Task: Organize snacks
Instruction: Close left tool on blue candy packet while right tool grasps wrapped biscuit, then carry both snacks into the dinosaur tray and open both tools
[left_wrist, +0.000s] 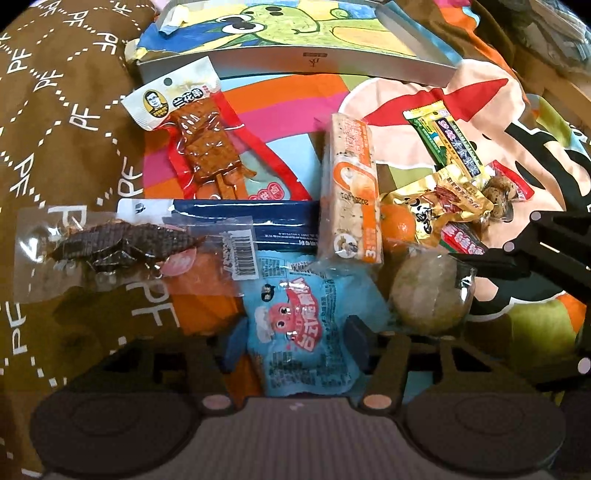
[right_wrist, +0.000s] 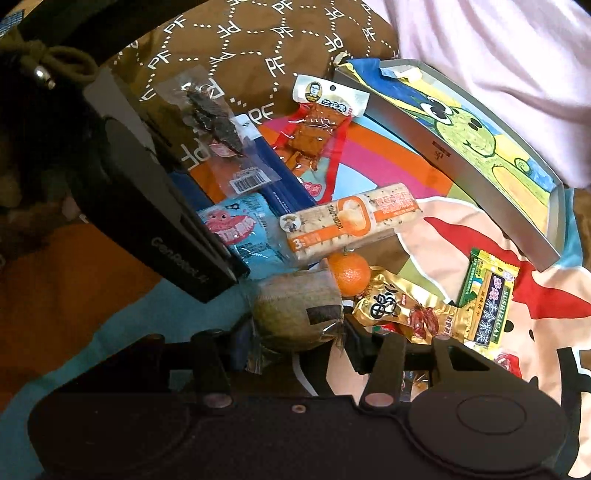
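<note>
Two tools are being held over a heap of snacks that is lying on a colourful cartoon blanket (left_wrist: 280, 92). The left tool (left_wrist: 295, 341) is being closed on the blue crab packet (left_wrist: 303, 332): its pads are pressing both side edges of the packet, which is lying directly ahead of it, with the long axis running away from the camera. The right tool (right_wrist: 295, 332) is being placed around the round wrapped cake (right_wrist: 295, 310); its fingers are standing on both sides of the cake, but whether they are already gripping is hard to tell, because the wrapper is hiding the contact. The cake is lying just beside the orange (right_wrist: 349, 273) and the gold packet (right_wrist: 402, 310). The grey box (left_wrist: 295, 61) with the frog drawing is being seen at the far side, well apart from both tools, behind the long biscuit packet (left_wrist: 349, 188). The left tool is probably nearer to the box.
</note>
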